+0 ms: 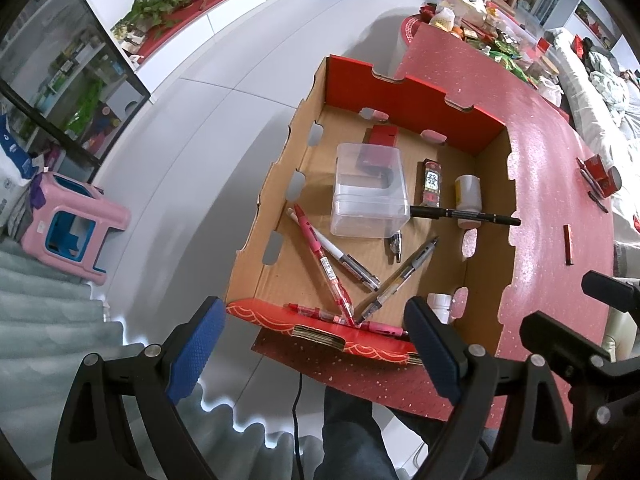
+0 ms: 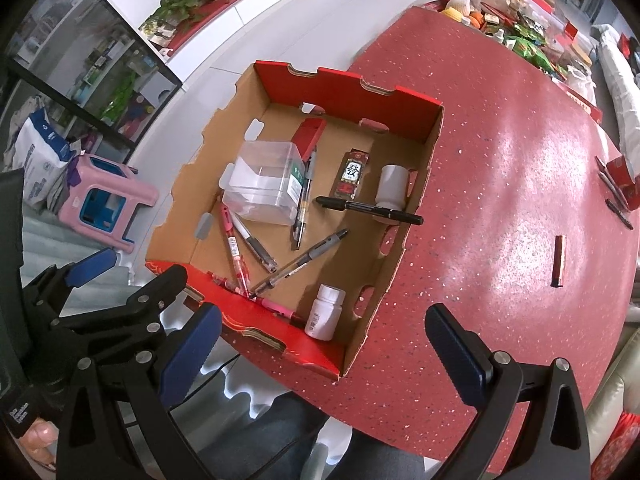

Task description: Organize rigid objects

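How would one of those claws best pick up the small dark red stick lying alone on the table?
Probably across the middle of the small dark red stick, from straight above. It lies flat on the red table, narrow, with bare surface either side, so fingers could straddle its long edges.

We note the open cardboard tray (image 2: 404, 240) at the red speckled table's (image 2: 500, 184) left edge. In it: clear plastic box (image 2: 264, 184) left, white pill bottle (image 2: 325, 312) near-right corner, black marker (image 2: 370, 210) over the right wall. Small red stick (image 2: 559, 255) lies right, apart.
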